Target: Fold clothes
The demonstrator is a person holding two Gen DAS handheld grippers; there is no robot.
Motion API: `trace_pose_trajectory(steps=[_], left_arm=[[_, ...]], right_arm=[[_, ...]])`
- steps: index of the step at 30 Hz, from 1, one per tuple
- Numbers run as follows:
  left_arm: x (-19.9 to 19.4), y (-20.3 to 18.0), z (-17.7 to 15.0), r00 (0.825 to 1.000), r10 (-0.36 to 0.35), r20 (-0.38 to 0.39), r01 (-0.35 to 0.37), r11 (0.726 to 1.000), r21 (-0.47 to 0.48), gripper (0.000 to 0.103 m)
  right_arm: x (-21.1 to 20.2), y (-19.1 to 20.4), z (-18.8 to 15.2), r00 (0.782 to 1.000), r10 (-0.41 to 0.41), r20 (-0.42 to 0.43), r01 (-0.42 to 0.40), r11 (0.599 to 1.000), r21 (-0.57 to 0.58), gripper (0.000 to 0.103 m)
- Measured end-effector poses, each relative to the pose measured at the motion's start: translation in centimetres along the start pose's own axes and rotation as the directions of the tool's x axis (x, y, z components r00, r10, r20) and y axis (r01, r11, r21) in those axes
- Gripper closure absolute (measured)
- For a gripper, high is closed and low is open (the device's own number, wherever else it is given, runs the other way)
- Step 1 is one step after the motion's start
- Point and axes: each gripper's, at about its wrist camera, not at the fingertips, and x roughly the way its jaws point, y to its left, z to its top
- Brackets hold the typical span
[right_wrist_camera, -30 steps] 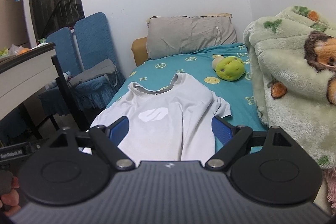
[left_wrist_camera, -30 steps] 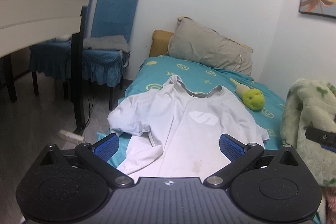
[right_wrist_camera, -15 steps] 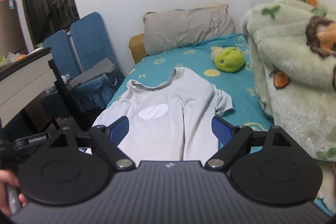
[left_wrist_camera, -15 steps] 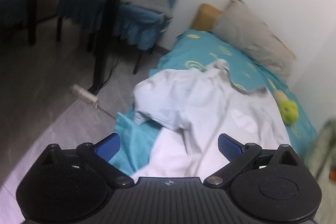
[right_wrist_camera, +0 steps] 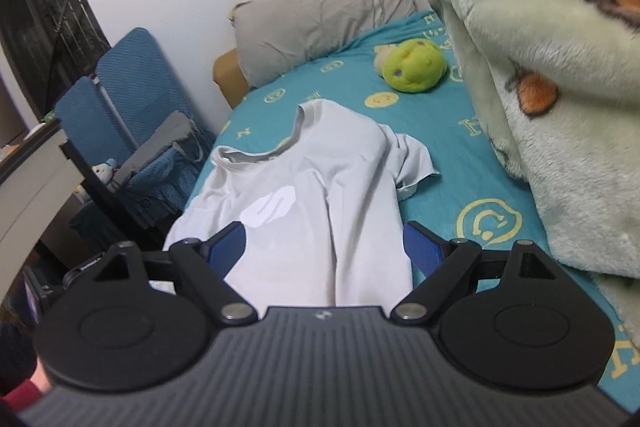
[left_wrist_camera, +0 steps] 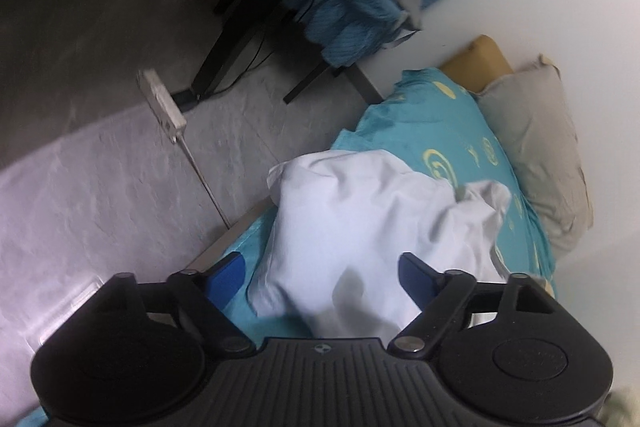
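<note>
Two grippers hang over one white T-shirt (right_wrist_camera: 320,195), which lies spread on the teal bedsheet (right_wrist_camera: 440,131) near the bed's floor-side edge, collar toward the pillow.

Seen from the left wrist, the left gripper (left_wrist_camera: 322,271) is rolled to one side and tilted down at the shirt's near sleeve (left_wrist_camera: 340,211). Its jaws are closing, with the bunched white cloth lying between the blue pads (left_wrist_camera: 416,275), though neither pad presses on it (the view is smeared with blur). Nothing is held.

Seen from the right wrist, the right gripper (right_wrist_camera: 326,251) has its jaws spread wide over the shirt's lower half, the cloth showing between them with no pad touching it, and it holds nothing either.

Beyond the shirt's collar (right_wrist_camera: 276,151), a grey pillow (right_wrist_camera: 320,23) leans against the wall at the head of the bed. Past the shirt's far sleeve sits a green plush toy (right_wrist_camera: 414,65), and further to that side a pale green fleece blanket (right_wrist_camera: 540,87) is heaped well apart from the shirt. Off the shirt's other side, beyond the bed edge, stand blue-covered chairs (right_wrist_camera: 132,87) and a dark table leg (left_wrist_camera: 256,11); a white power strip (left_wrist_camera: 162,105) lies on the grey floor (left_wrist_camera: 100,187) beside that leg.
</note>
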Motion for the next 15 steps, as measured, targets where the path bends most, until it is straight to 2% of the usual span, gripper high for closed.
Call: trace_pose_trajectory(steps=[2,3,5,6,7,10,13,15], left_arm=[[1.2,-0.1,0.3,1.0,0.016,0.003,-0.016,1.0,0.006,0.035],[1.7,-0.3,0.4,1.0,0.025,0.006,-0.025,0.999,0.019,0.044],[2.7,-0.8,0.8,0.999,0.041,0.014,-0.041,0.998,0.047,0.07],[2.8,-1.1,1.1,0.999,0.034,0.02,-0.035,0.997,0.069,0.09],[2.8,-1.5,1.5,0.999,0.026,0.026,-0.028,0.996,0.088,0.099],[1.3,-3.3,2.9,0.993,0.008,0.118,-0.028,0.984,0.175,0.1],[-0.4,-5.9,5.2,0.976,-0.031,0.213,-0.025,0.967,0.254,0.1],[-0.7,-7.6,7.0,0.957,-0.002,0.291,-0.091,0.948,0.304,0.1]], right_arm=[[1.3,-0.2,0.0,1.0,-0.01,-0.017,0.01,1.0,0.001,0.016],[1.7,-0.4,0.0,1.0,-0.012,-0.027,0.012,1.0,0.005,0.016],[2.7,-0.7,-0.1,0.999,-0.015,-0.046,0.015,1.0,0.012,0.016],[3.2,-0.8,-0.1,0.998,-0.016,-0.056,0.017,1.0,0.015,0.016],[3.4,-0.9,-0.2,0.998,-0.016,-0.063,0.018,1.0,0.02,0.016],[3.5,-1.3,-0.4,0.997,-0.01,-0.083,0.014,0.999,0.045,0.016],[3.5,-1.1,-0.6,0.996,-0.001,-0.09,0.005,0.999,0.048,0.016],[3.5,-0.8,-0.7,0.997,-0.017,-0.079,0.019,1.0,0.025,0.016]])
